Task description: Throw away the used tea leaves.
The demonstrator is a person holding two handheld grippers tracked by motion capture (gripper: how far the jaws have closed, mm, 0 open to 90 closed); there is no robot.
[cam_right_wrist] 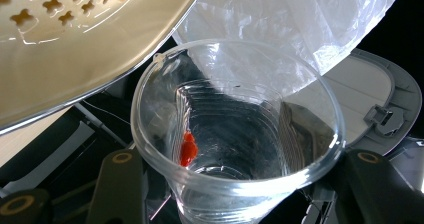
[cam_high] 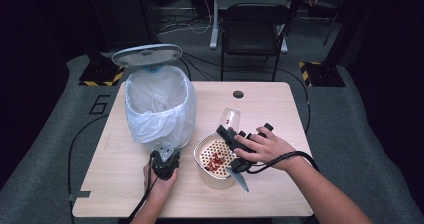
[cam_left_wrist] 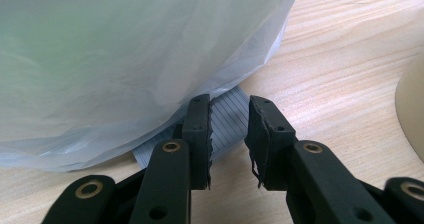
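Observation:
My right gripper (cam_high: 227,131) is shut on a clear plastic cup (cam_high: 230,118), tipped with its mouth down over a cream perforated strainer bowl (cam_high: 198,151) that holds red bits (cam_high: 216,160). In the right gripper view the cup (cam_right_wrist: 240,134) sits between the jaws of the right gripper (cam_right_wrist: 245,184), and one red piece (cam_right_wrist: 187,149) clings to its inner wall. My left gripper (cam_high: 164,159) rests at the foot of a bin (cam_high: 160,109) lined with a white bag. Its jaws stand apart over the bin's grey ribbed pedal (cam_left_wrist: 227,116), without clasping it. The bin's lid (cam_high: 147,54) is up.
The bag (cam_left_wrist: 125,49) bulges just above the left gripper (cam_left_wrist: 227,129). The strainer (cam_right_wrist: 75,44) lies close beside the cup. The wooden table (cam_high: 270,109) has a cable hole (cam_high: 238,94) at the back. A black chair (cam_high: 255,29) stands behind it.

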